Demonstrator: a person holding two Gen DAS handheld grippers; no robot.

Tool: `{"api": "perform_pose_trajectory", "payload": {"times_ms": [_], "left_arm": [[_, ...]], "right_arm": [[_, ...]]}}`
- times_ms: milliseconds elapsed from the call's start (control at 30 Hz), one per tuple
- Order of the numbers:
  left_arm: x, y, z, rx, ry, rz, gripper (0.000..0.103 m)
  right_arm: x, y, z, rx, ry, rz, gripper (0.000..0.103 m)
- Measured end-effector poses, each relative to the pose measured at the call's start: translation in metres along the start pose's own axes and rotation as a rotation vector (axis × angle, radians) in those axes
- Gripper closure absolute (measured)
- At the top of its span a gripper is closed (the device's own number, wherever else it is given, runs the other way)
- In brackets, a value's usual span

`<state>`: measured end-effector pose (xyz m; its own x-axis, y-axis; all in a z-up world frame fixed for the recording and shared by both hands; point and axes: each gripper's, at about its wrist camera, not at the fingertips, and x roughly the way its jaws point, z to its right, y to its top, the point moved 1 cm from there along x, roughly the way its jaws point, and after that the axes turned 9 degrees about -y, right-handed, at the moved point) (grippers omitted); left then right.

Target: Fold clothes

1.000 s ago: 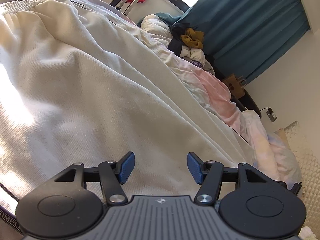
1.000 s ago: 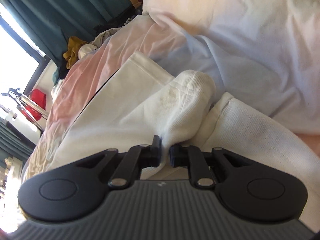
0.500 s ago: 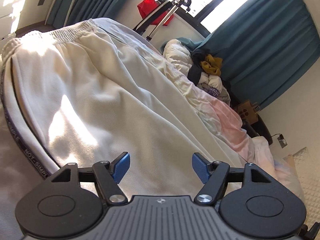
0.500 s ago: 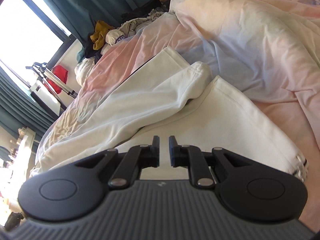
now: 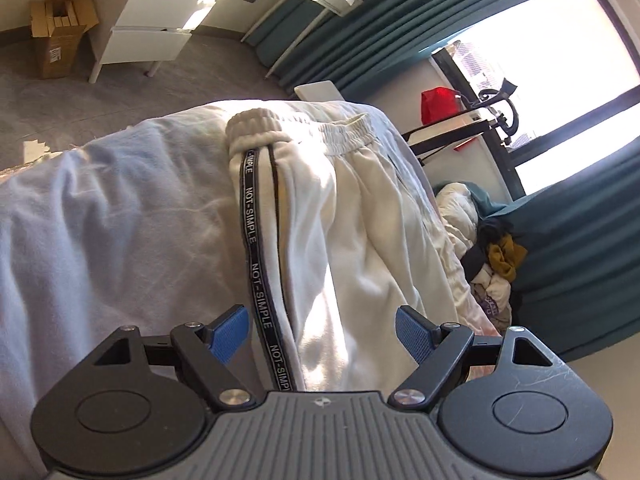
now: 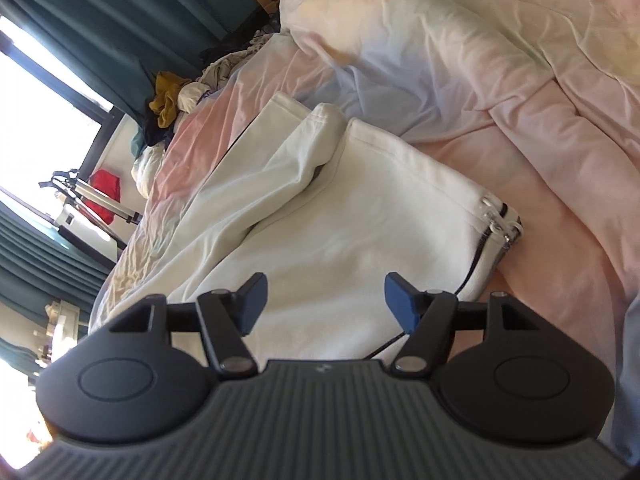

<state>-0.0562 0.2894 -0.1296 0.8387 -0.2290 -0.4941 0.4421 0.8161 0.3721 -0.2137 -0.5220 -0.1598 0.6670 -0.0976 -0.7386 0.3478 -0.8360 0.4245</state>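
Observation:
White track trousers (image 5: 348, 216) with a black lettered side stripe lie along the bed, elastic waistband at the far end. My left gripper (image 5: 322, 334) is open and empty, hovering over the stripe near the thigh. In the right wrist view the trousers' legs (image 6: 340, 216) lie folded over, with the hem and its zip pulls (image 6: 498, 216) at the right. My right gripper (image 6: 324, 300) is open and empty just above the white cloth.
The bed has a pale blue sheet (image 5: 100, 232) and a crumpled pink and white duvet (image 6: 500, 64). A pile of other clothes (image 5: 496, 264) lies by the teal curtains. A white drawer unit (image 5: 152, 20) and a cardboard box (image 5: 60, 28) stand on the floor beyond.
My right gripper let go of the trouser fold, opened and pulled back. My left gripper stayed open and swung back, so the waistband and side stripe came into view.

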Motion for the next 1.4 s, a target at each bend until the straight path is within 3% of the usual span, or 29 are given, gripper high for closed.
{"api": "perform_pose_trajectory", "payload": {"times_ms": [467, 533, 700, 833, 933, 967, 1000, 1067, 1100, 1200, 1400], "left_arm": [[0.033, -0.003, -0.021, -0.048, 0.041, -0.063, 0.024], [0.041, 0.001, -0.026, -0.077, 0.053, -0.065, 0.029], [0.058, 0.015, -0.040, -0.167, 0.035, -0.059, 0.053], [0.066, 0.021, -0.042, -0.176, 0.031, -0.056, 0.056], [0.069, 0.025, -0.047, -0.192, 0.020, -0.036, 0.072], [0.070, 0.026, -0.048, -0.196, 0.011, -0.027, 0.081], [0.070, 0.025, -0.050, -0.199, -0.004, -0.019, 0.092], [0.067, 0.024, -0.052, -0.215, -0.038, -0.006, 0.094], [0.064, 0.024, -0.052, -0.223, -0.062, -0.002, 0.094], [0.046, 0.026, -0.047, -0.222, -0.132, 0.009, 0.095], [0.002, 0.041, -0.039, -0.264, -0.233, 0.029, 0.096]], "right_arm": [[0.010, -0.020, 0.043, 0.235, -0.061, -0.117, 0.034], [0.015, -0.023, 0.046, 0.278, -0.060, -0.130, 0.034], [0.031, -0.026, 0.046, 0.321, -0.052, -0.133, 0.034], [0.041, -0.024, 0.045, 0.352, -0.059, -0.122, 0.034], [0.049, -0.021, 0.046, 0.350, -0.078, -0.092, 0.035], [0.051, -0.019, 0.046, 0.348, -0.083, -0.082, 0.036], [0.051, -0.019, 0.045, 0.340, -0.096, -0.065, 0.044], [0.049, -0.017, 0.044, 0.327, -0.106, -0.037, 0.060], [0.047, -0.017, 0.044, 0.323, -0.103, -0.024, 0.076], [0.041, -0.014, 0.043, 0.309, -0.097, 0.013, 0.091], [-0.004, -0.002, 0.037, 0.303, 0.024, 0.097, 0.093]]}}
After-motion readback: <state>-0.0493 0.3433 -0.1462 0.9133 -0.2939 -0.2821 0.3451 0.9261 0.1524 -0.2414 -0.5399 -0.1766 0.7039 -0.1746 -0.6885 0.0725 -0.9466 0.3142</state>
